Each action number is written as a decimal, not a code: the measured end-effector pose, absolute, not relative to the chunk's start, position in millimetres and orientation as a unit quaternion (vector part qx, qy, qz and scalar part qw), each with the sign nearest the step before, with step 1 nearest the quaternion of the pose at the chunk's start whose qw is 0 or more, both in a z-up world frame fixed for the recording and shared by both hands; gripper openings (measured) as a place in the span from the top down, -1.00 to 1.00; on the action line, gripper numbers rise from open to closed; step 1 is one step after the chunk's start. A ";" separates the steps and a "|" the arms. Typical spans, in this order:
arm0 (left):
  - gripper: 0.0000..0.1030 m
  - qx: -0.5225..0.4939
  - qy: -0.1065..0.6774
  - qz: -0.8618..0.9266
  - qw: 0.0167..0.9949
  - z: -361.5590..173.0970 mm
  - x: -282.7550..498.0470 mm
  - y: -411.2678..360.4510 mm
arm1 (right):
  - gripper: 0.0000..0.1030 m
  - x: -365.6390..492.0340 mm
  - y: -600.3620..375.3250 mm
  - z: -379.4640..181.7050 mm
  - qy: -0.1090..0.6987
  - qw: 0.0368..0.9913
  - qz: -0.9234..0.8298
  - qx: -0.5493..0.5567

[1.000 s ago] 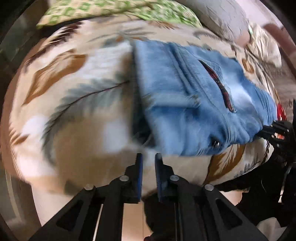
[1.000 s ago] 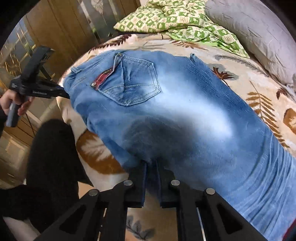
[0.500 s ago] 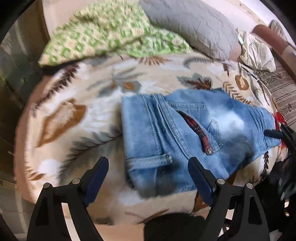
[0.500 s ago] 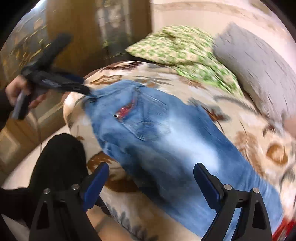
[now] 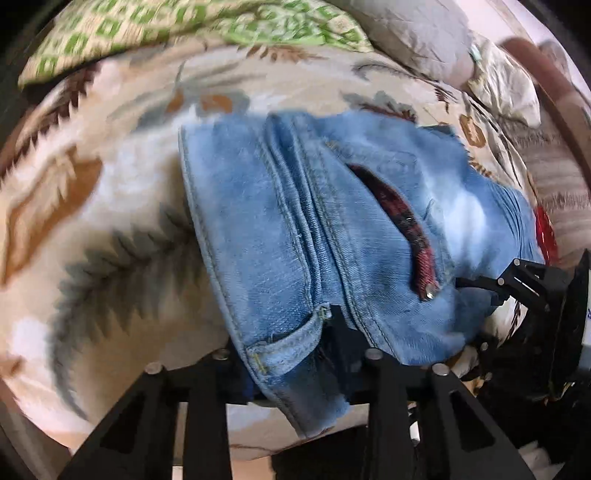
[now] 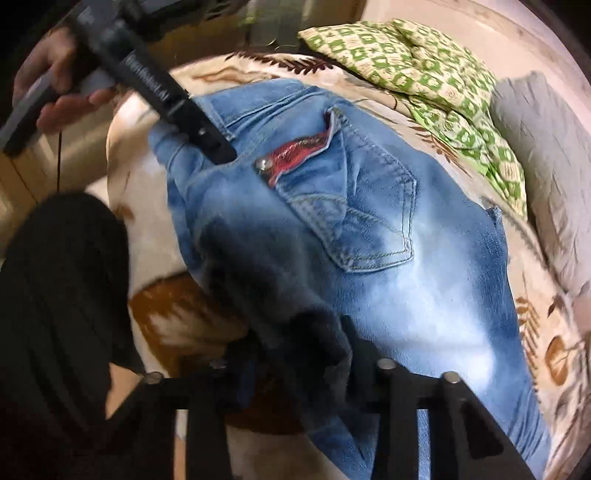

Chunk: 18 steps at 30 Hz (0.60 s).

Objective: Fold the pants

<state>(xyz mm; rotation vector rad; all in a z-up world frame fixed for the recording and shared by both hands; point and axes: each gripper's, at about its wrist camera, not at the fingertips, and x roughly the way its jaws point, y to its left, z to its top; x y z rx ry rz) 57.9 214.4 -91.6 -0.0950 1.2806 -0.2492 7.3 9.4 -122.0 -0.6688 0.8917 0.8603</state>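
both grippers on jeans (image 5: 295, 229) edge

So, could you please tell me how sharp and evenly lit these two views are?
Left wrist view: bedspread and green quilt motion-smeared, jeans sharper, edges bent by the fisheye. Right wrist view: pocket stitching crisp, a dark shadow over the jeans near the jaws.

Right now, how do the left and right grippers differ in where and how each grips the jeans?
The left gripper pinches the waistband by a belt loop, at the corner of the jeans; the right gripper bites the seat edge lower down, below the back pocket. Denim in the left gripper is lit and pale; in the right gripper it is bunched and shadowed. Both are shut on fabric at the near edge of the blanket.
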 end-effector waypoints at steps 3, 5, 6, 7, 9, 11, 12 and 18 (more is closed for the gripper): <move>0.70 -0.076 0.575 -0.113 0.807 -64.0 57.9 233.0 | 0.31 3.2 8.8 -111.2 0.404 0.763 0.421 -0.277; 0.65 -0.042 0.604 -0.104 0.789 -81.5 58.7 226.7 | 0.31 5.6 10.6 -116.2 0.402 0.769 0.414 -0.275; 0.32 -0.022 0.617 -0.089 0.782 -92.9 58.5 220.9 | 0.25 8.6 11.5 -121.0 0.406 0.770 0.409 -0.272; -0.02 -0.005 0.620 -0.074 0.781 -99.8 57.6 213.7 | -0.09 12.5 12.0 -126.0 0.415 0.771 0.405 -0.264; -0.26 0.019 0.608 -0.050 0.792 -99.2 53.6 208.5 | -0.50 14.1 9.4 -127.0 0.421 0.780 0.380 -0.264; -0.42 0.023 0.586 -0.031 0.809 -83.7 45.5 208.8 | -0.50 7.7 -7.9 -117.8 0.419 0.788 0.373 -0.254; -0.49 0.039 0.565 -0.017 0.824 -68.4 40.6 203.4 | -0.50 5.6 -17.6 -112.7 0.418 0.792 0.371 -0.246; -0.72 0.145 0.480 -0.113 0.858 -5.1 39.2 98.6 | -0.54 5.1 -114.3 -70.5 0.413 0.857 0.272 -0.147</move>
